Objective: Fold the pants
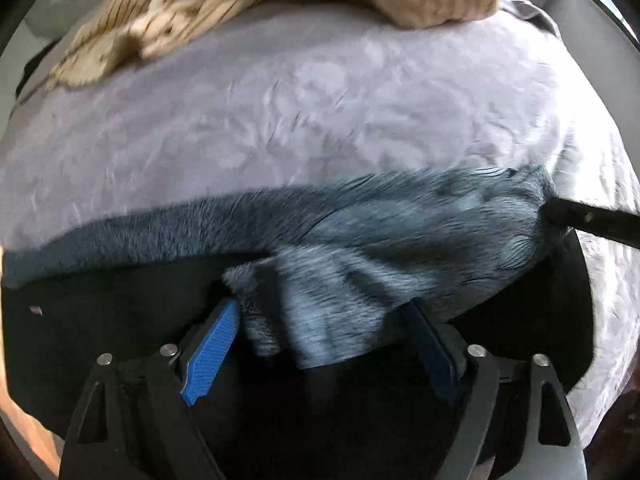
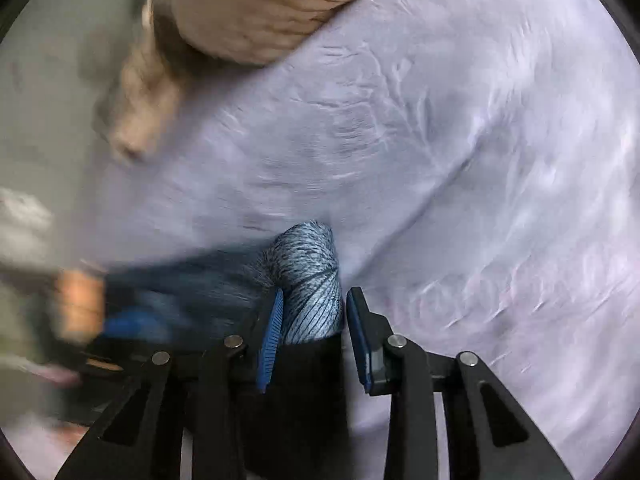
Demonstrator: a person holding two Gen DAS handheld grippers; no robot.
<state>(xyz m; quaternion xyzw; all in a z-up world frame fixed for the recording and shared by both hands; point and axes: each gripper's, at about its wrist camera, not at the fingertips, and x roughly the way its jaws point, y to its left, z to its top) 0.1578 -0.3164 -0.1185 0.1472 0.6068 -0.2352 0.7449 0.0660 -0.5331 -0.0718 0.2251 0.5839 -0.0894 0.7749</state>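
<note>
I had both tongs pointed steeply down at the bed. The left gripper (image 1: 324, 312) stood spread wide, its two blue pads (image 1: 212, 348) either side of a fold of the pants (image 1: 360, 236), one black pair with a furry blue-grey lining turned out; the fabric touched the left pad only. The right gripper (image 2: 314, 316) was partly spread, a bunched end of the same pants (image 2: 308, 276) between its pads, against the left pad (image 2: 271, 340) and clear of the right one. Beyond both tongs lay the lilac bedspread (image 1: 300, 112). Farther off sat two tan ribbed garments (image 1: 160, 20), one crumpled, one smoother. A blurred hand (image 2: 80, 304) showed left of the right tongs.
</note>
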